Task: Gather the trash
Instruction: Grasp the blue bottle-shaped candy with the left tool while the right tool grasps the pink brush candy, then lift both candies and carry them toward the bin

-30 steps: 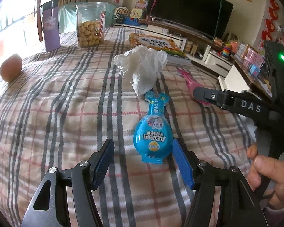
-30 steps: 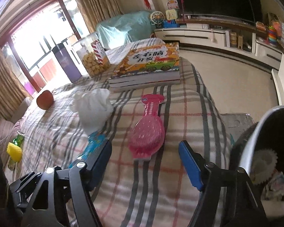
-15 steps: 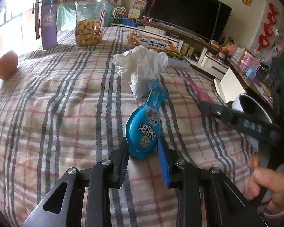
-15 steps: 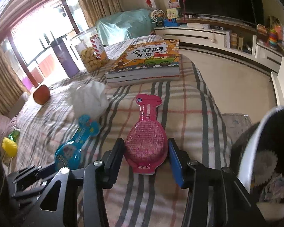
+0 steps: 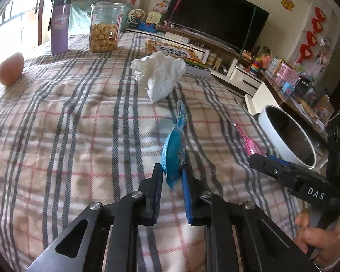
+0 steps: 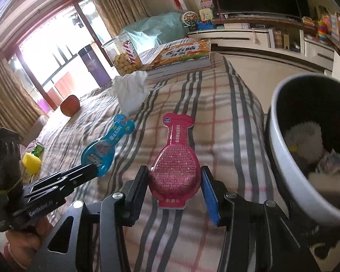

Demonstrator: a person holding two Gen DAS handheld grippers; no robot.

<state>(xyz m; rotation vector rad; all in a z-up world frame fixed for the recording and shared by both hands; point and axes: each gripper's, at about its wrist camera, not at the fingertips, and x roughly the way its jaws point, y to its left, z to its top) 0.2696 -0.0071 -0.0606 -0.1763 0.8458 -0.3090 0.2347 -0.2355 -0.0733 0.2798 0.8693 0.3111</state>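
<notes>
I find my left gripper point(image 5: 172, 176) pinching the blue packet point(image 5: 173, 156) and my right gripper point(image 6: 174, 181) clamped on the pink packet point(image 6: 175, 165), both long axes pointing away over the bed point(image 5: 79, 124), bin point(image 6: 283, 170) nearer the right one

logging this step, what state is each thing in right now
left gripper: shut on blue wrapper
blue wrapper: pinched, tilted on edge
right gripper: shut on pink wrapper
pink wrapper: gripped, flat
tissue: crumpled on the bed
trash bin: open, partly filled
cookie jar: upright
</notes>
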